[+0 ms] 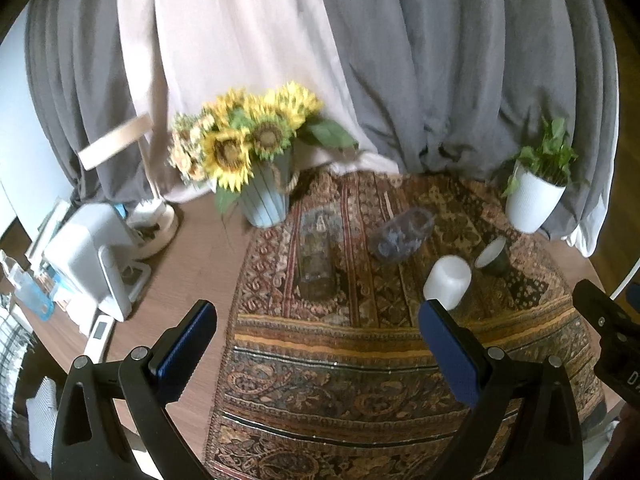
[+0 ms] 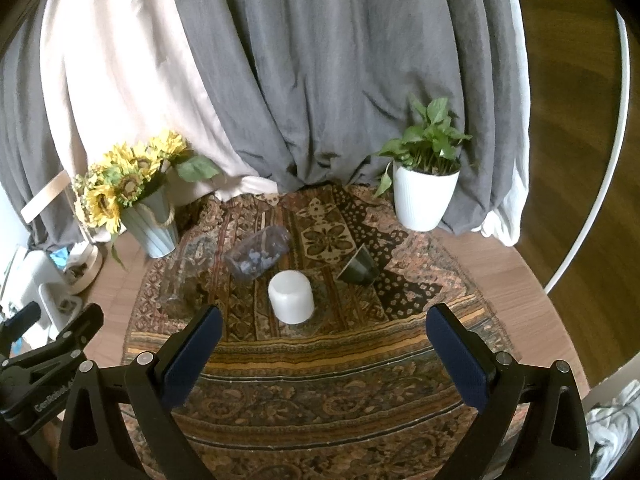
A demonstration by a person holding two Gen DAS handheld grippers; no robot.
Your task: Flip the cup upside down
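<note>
A white frosted cup (image 2: 291, 297) stands with its closed end up on the patterned cloth (image 2: 320, 364); it also shows in the left wrist view (image 1: 447, 281). A dark green cup (image 2: 359, 267) lies tilted beside it, to the right, also seen in the left wrist view (image 1: 493, 259) with its pale inside showing. My right gripper (image 2: 322, 350) is open and empty, just short of the white cup. My left gripper (image 1: 316, 346) is open and empty, to the left of both cups.
A clear jar (image 2: 258, 257) and a clear glass (image 2: 178, 280) lie on the cloth. A sunflower vase (image 2: 154, 222) stands back left, a white plant pot (image 2: 423, 198) back right. White appliances (image 1: 96, 256) sit at the left. Grey curtains hang behind.
</note>
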